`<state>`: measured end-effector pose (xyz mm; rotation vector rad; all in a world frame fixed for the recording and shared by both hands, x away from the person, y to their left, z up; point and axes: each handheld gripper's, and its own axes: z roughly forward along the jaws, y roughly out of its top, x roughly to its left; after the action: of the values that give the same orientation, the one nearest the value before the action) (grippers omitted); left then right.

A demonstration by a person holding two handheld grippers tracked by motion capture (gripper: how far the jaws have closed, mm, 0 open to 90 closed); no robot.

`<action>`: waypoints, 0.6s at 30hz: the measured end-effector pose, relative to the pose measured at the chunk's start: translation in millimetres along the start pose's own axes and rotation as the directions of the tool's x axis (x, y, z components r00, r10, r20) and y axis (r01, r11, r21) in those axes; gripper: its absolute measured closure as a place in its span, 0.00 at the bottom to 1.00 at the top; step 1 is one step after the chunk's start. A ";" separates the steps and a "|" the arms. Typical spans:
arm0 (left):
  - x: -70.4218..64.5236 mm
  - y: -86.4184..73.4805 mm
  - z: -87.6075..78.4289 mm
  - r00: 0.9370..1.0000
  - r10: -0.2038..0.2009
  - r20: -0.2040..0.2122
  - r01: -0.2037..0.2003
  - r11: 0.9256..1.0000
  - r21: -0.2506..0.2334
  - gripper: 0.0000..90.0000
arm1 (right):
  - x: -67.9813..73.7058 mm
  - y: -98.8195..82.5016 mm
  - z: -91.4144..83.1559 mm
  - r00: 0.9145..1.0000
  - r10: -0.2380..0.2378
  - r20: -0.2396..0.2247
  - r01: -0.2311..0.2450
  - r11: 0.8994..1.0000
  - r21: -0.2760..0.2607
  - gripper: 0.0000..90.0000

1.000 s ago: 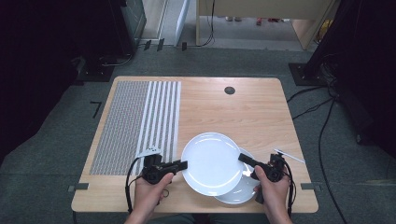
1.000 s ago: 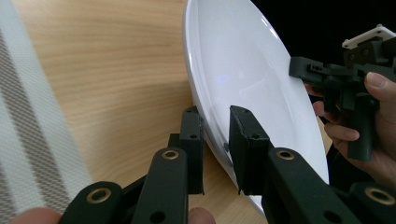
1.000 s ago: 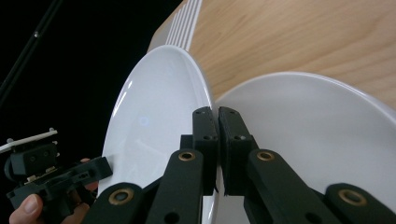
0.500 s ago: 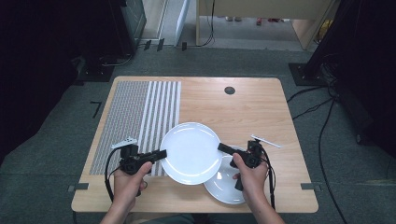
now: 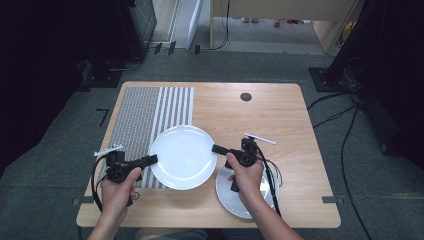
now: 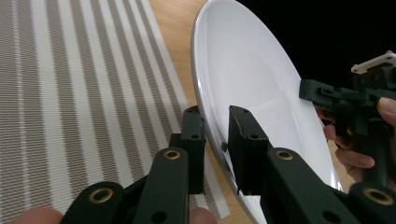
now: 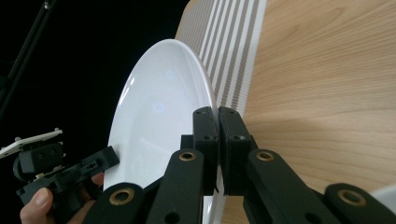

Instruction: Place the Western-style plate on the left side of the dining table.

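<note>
Two grippers carry a large white plate over the table.

Low in the centre of the high view, the large white plate (image 5: 183, 156) is clamped at its left rim by the left gripper (image 5: 150, 160) and at its right rim by the right gripper (image 5: 218, 149). It hangs partly over the striped placemat (image 5: 150, 112), nothing on it. A smaller white plate (image 5: 227, 195), also bare, lies on the wooden table (image 5: 270, 120) under the right hand (image 5: 245, 180).

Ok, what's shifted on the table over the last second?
The large white plate, clamped at opposite rims by the left gripper and right gripper, has travelled left, off the smaller plate and partly over the striped placemat. Both grips are unchanged; the smaller plate and the placemat stayed put.
</note>
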<state>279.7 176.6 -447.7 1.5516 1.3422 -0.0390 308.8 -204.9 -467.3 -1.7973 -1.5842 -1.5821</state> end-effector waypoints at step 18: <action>56.0 32.9 -12.8 0.991 -0.079 -0.109 0.076 0.997 -0.036 0.86 | 17.2 3.6 75.8 1.000 0.021 0.001 -0.021 1.000 0.016 0.98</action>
<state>317.9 230.4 -454.0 1.4931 1.4828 0.0197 348.6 -139.2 -479.4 -1.7999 -1.5693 -1.5554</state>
